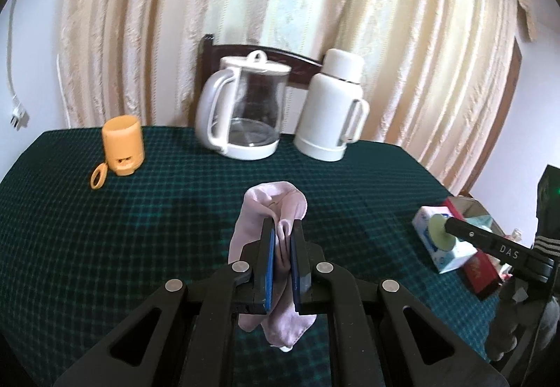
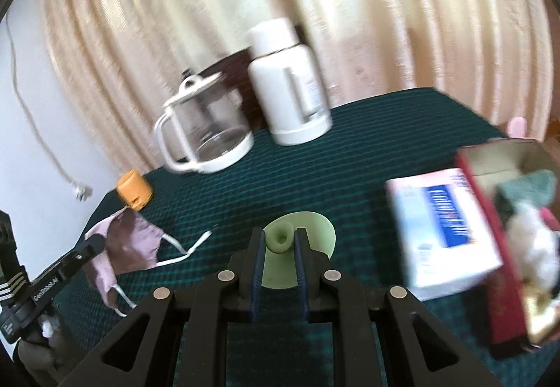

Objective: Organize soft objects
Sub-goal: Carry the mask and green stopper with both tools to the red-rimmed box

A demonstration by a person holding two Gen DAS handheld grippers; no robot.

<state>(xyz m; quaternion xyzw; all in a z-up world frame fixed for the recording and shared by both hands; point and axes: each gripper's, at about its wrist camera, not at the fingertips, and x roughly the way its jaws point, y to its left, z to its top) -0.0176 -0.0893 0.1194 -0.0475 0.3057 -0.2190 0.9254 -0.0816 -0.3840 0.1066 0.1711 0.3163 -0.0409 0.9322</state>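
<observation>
My left gripper (image 1: 282, 227) is shut on a pink cloth face mask (image 1: 271, 208), held above the green checked tablecloth (image 1: 157, 212). In the right wrist view the mask (image 2: 119, 247) hangs from the left gripper (image 2: 92, 243), its white straps trailing on the cloth. My right gripper (image 2: 279, 240) is shut on a soft pale green disc with a raised knob (image 2: 280, 238); it also shows in the left wrist view (image 1: 441, 233). A red open box (image 2: 504, 212) at the right holds several soft items.
A glass jug with white handle (image 1: 241, 106) and a white thermos (image 1: 332, 106) stand at the back. An orange cup (image 1: 122, 145) sits at the back left. A white and blue tissue pack (image 2: 444, 233) lies beside the red box.
</observation>
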